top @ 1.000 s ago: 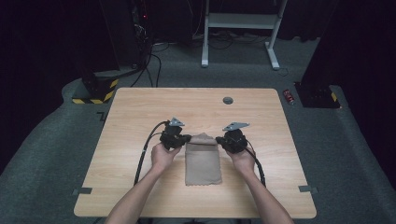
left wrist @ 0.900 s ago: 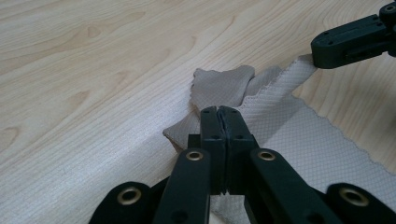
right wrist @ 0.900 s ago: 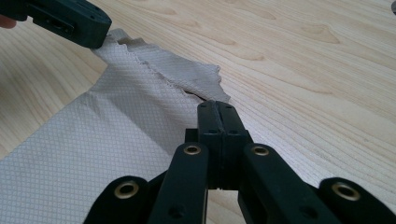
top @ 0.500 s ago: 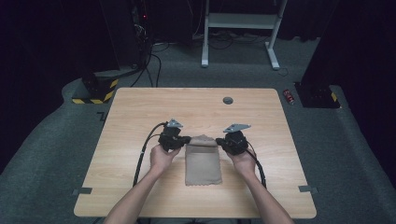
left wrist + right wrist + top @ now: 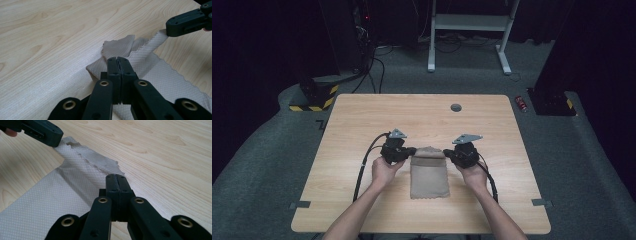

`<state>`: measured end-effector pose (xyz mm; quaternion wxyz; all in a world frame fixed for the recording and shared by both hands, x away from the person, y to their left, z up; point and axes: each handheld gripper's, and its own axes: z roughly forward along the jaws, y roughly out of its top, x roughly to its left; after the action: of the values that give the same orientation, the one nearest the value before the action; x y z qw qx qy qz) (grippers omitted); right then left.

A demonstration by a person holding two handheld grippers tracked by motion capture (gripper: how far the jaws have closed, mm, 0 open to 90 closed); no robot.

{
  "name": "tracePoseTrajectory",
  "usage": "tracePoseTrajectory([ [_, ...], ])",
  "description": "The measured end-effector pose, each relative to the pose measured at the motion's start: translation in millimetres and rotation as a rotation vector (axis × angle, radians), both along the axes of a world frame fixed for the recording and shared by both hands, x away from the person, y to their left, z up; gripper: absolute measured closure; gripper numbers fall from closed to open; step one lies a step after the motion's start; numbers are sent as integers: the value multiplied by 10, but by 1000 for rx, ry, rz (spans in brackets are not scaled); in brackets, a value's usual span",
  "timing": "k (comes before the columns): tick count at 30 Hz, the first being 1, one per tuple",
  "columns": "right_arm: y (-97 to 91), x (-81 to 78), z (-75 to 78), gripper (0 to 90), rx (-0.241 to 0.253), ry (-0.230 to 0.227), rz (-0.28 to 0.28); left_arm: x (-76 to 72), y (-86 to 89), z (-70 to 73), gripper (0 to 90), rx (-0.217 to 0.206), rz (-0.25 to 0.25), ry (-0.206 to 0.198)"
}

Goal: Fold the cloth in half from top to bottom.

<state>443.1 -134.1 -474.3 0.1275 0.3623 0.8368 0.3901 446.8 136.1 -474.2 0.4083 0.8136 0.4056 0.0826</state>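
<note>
Beige cloth, diamond-textured with pinked edges, one item, lying flat on the desk a little toward the near edge, midway between the left and right edges; its far end is gathered into a raised fold. Left tongs: jaws closed tight on the far left corner of the cloth. Right tongs: jaws likewise closed, pinching the far right corner. Risks, as judged: each bite looks shallow, near the ragged margin, so a quick pull could slip a corner free; uneven travel of the two hands would skew the fold or drag the whole cloth across the desk; too hard a stretch between the tongs might strain the frayed edge. Pose: both forearms enter from the near edge, left hand and right hand low over the desk, tongs angled inward toward each other across the cloth's far end.
</note>
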Motion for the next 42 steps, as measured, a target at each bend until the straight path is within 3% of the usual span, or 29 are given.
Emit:
tracePoseTrajectory([
  [16, -52, -80, 37, 900, 20, -9, 11, -112, -28, 31, 890, 8, -17, -26],
  [42, -115, -223, 49, 899, 51, -9, 31, -297, -26, 31, 890, -19, -36, -22],
])
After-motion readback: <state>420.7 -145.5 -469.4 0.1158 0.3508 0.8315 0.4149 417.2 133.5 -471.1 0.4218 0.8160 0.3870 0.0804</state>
